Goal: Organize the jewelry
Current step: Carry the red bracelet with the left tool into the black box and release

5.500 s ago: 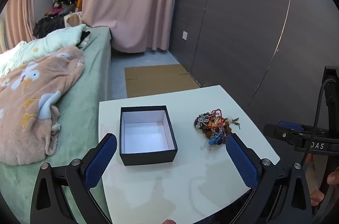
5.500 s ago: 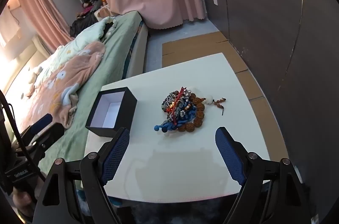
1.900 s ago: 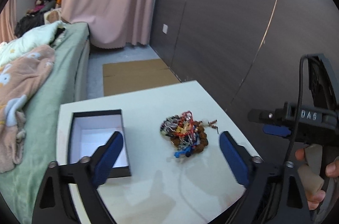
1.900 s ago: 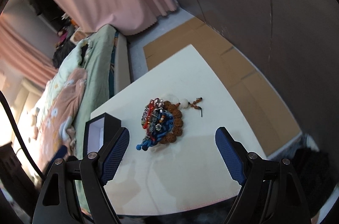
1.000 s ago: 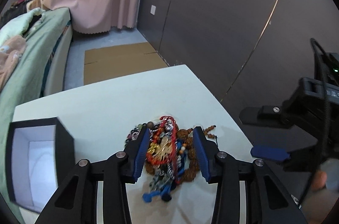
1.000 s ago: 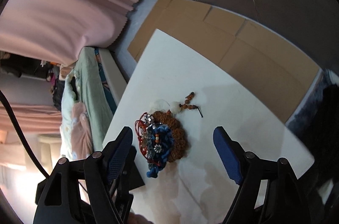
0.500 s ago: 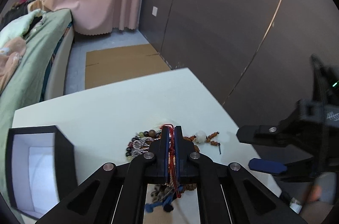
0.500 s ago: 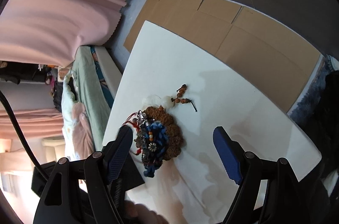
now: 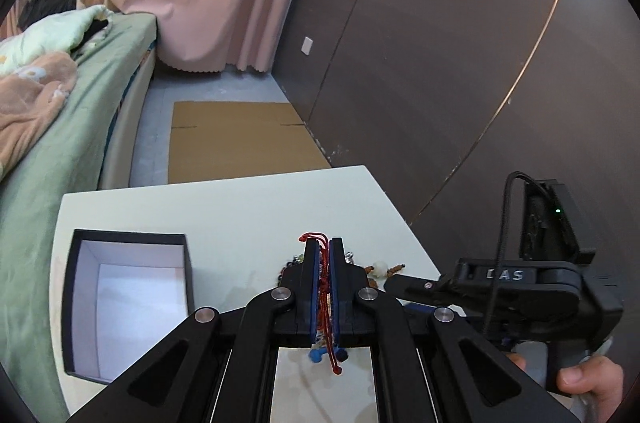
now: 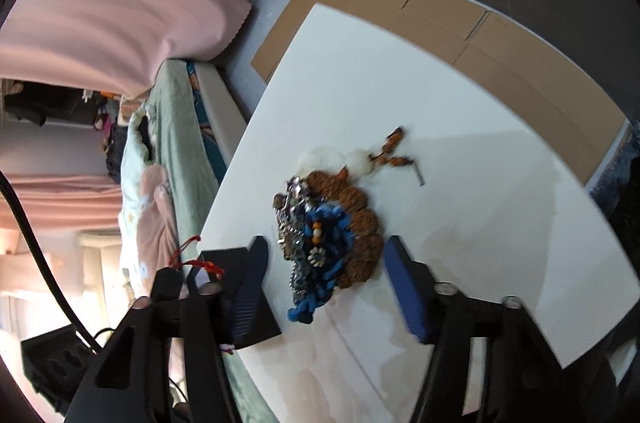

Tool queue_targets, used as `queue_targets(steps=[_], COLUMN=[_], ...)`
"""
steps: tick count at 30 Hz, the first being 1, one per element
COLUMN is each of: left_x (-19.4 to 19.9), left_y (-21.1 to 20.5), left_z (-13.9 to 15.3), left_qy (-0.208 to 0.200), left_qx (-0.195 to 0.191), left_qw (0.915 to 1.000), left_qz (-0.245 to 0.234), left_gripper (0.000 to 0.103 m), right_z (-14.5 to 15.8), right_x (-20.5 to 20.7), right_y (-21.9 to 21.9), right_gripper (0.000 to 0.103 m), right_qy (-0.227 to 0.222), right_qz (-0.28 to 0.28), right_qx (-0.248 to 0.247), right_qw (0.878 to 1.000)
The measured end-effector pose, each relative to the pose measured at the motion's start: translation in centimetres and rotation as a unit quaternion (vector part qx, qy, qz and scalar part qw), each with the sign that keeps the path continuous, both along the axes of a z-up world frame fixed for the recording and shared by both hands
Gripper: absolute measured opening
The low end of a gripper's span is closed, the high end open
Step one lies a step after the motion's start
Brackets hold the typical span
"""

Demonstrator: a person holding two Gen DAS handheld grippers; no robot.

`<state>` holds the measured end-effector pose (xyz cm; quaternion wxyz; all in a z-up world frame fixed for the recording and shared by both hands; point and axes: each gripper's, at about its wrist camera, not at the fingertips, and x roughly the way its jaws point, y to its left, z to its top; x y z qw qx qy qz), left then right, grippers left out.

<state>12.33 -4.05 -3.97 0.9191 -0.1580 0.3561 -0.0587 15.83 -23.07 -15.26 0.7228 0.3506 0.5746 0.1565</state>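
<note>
My left gripper [image 9: 324,247] is shut on a red cord bracelet [image 9: 325,287] and holds it lifted above the white table [image 9: 224,207]; it also shows at the left of the right wrist view [image 10: 202,265]. The jewelry pile [image 10: 326,223], with blue cord, brown beads and metal pieces, lies on the table [image 10: 460,143]. My right gripper [image 10: 326,255] is open, its blue fingers on either side of the pile just above it. A black box [image 9: 128,299] with a white inside stands open to the left of the left gripper.
A bed [image 9: 52,111] with green sheet and peach blanket runs along the table's left side. Flat cardboard [image 9: 236,139] lies on the floor beyond the table. A dark panel wall [image 9: 440,63] stands at the right. The right table edge is close to the pile.
My left gripper closed on the red bracelet in the pile and has lifted it clear. My right gripper has come down around the pile.
</note>
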Motion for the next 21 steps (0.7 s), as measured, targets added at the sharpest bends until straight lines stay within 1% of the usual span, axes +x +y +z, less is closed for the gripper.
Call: queue_targets(steps=[1, 3, 5, 8, 12, 13, 15, 17, 21], left_x=[-0.2, -0.5, -0.7, -1.1, -1.4, -1.5, -1.6, -1.7, -1.9], left_y=[0.3, 0.8, 1.6, 2.4, 3.7, 3.9, 4.4, 4.9, 5.5], left_z=[0.0, 0.2, 0.2, 0.4, 0.6, 0.7, 0.8, 0.8, 1.0], left_qy=[0.001, 0.001, 0.0, -0.002, -0.003, -0.003, -0.002, -0.001, -0.001], left_qx=[-0.001, -0.001, -0.001, -0.003, -0.007, -0.008, -0.011, -0.014, -0.016], left_qw=[1.0, 1.0, 1.0, 0.9999, 0.9997, 0.9997, 0.9996, 0.9995, 0.9992], left_qz=[0.001, 0.003, 0.007, 0.013, 0.021, 0.023, 0.026, 0.03, 0.036], left_gripper=[0.004, 0.004, 0.004, 0.004, 0.004, 0.004, 0.004, 0.004, 0.004], right_z=[0.0, 0.2, 0.7, 1.7, 2.9, 2.9, 2.8, 2.6, 2.4], right_x=[0.1, 0.2, 0.3, 0.3, 0.2, 0.3, 0.4, 0.5, 0.5], right_y=[0.3, 0.9, 1.4, 2.5, 4.5, 4.7, 5.5, 5.9, 6.2], right_gripper=[0.044, 0.037, 0.034, 0.031, 0.029, 0.027, 0.021, 0.019, 0.019], right_qy=[-0.002, -0.013, -0.025, -0.052, -0.082, -0.084, -0.085, -0.085, -0.088], right_qz=[0.003, 0.008, 0.013, 0.024, 0.044, 0.047, 0.056, 0.059, 0.061], right_qx=[0.001, -0.004, -0.013, -0.033, -0.073, -0.078, -0.089, -0.103, -0.135], right_qw=[1.0, 1.0, 1.0, 0.998, 0.993, 0.992, 0.991, 0.989, 0.985])
